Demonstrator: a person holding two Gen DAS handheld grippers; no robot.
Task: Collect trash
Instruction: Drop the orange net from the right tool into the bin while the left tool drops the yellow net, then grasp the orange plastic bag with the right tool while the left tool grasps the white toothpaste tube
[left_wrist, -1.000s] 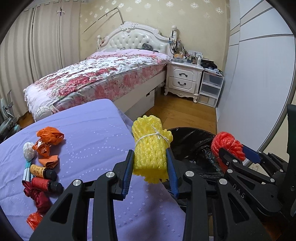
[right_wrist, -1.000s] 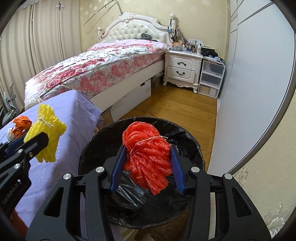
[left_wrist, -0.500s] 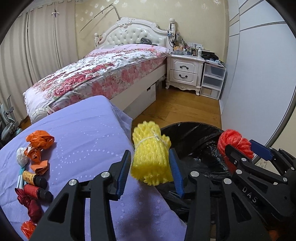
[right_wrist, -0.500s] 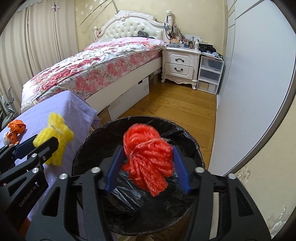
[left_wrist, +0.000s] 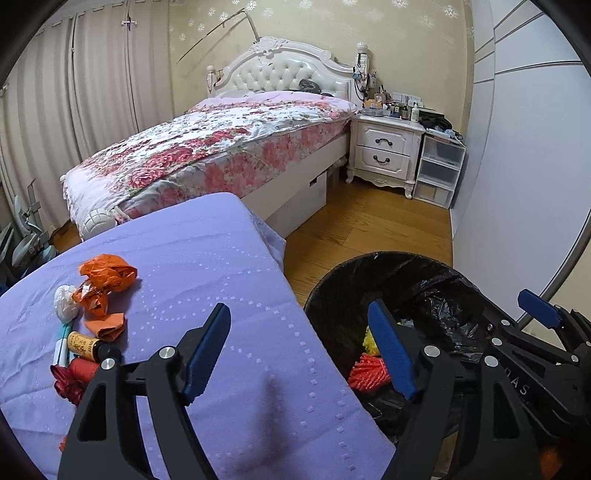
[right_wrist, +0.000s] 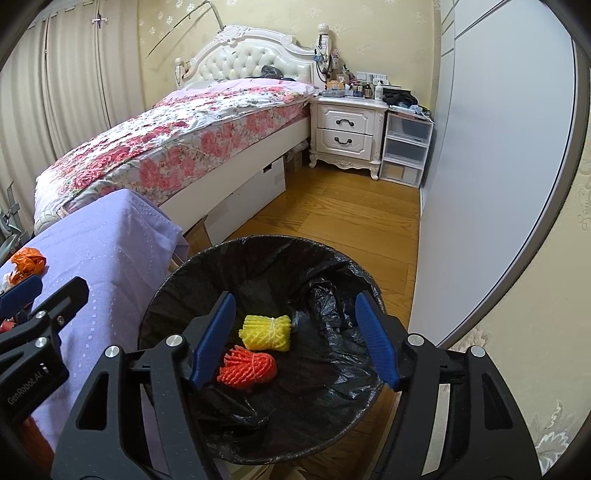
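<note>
With the left gripper (left_wrist: 299, 350) and right gripper (right_wrist: 293, 338) both spread and empty and both foam nets (right_wrist: 266, 332) in the bin (right_wrist: 177, 291), remaining wrappers (left_wrist: 107, 275) on the bench (left_wrist: 207, 266) risk slipping if pinched off-centre.

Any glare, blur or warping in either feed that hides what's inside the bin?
Left wrist view: strong fisheye bending at edges, dark corners, bin interior dim, foam nets half hidden by the left gripper. Right wrist view: sharp, even light, mild sheen on the liner; yellow net and red net clear.
</note>
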